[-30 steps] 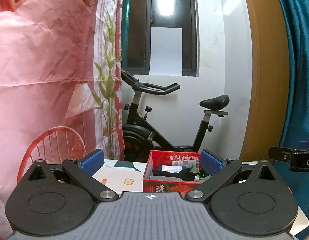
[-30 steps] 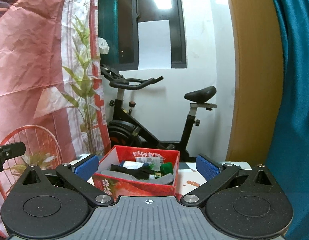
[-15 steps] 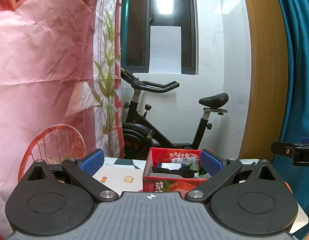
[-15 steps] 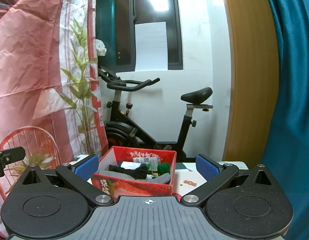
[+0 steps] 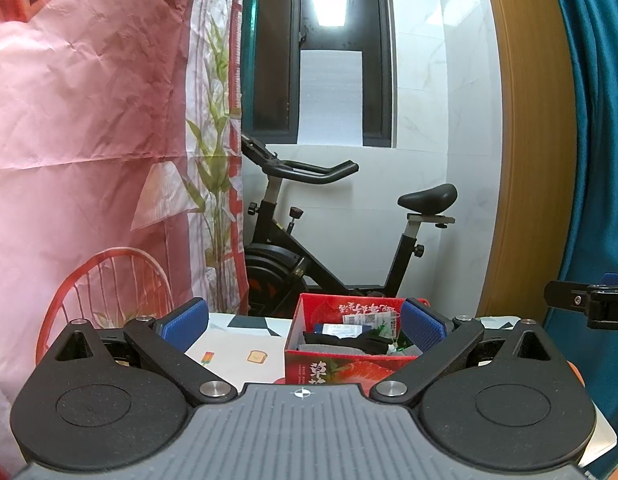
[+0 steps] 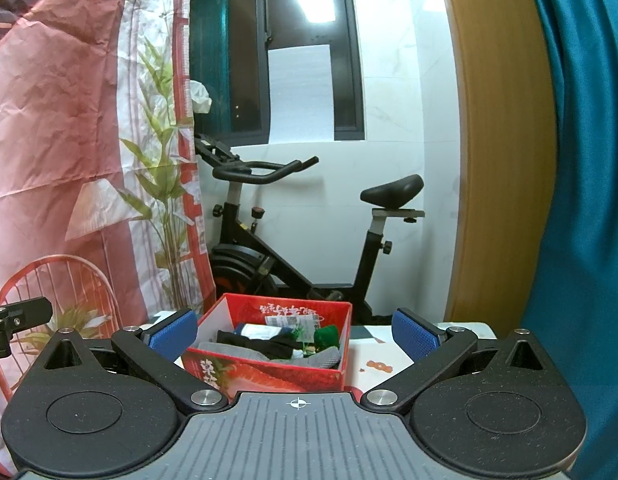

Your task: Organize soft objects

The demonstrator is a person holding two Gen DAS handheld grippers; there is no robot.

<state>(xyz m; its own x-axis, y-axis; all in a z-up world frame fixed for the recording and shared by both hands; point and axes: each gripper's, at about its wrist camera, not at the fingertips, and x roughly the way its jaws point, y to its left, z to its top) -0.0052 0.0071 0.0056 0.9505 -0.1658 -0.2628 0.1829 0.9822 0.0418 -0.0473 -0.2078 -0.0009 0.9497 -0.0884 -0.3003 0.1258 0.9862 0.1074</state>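
Both your grippers are spread wide and empty: left gripper (image 5: 305, 326), right gripper (image 6: 295, 330). The red box (image 6: 269, 374) sits on the table (image 5: 233, 344) just ahead, between the right gripper's fingers and off to the right side of the left one. Soft items are already piled inside: a black piece (image 6: 269, 344), a grey piece (image 6: 229, 350), something green (image 6: 327, 336). No loose items visible on the table, so it looks mostly done, but your grippers hide the near part.
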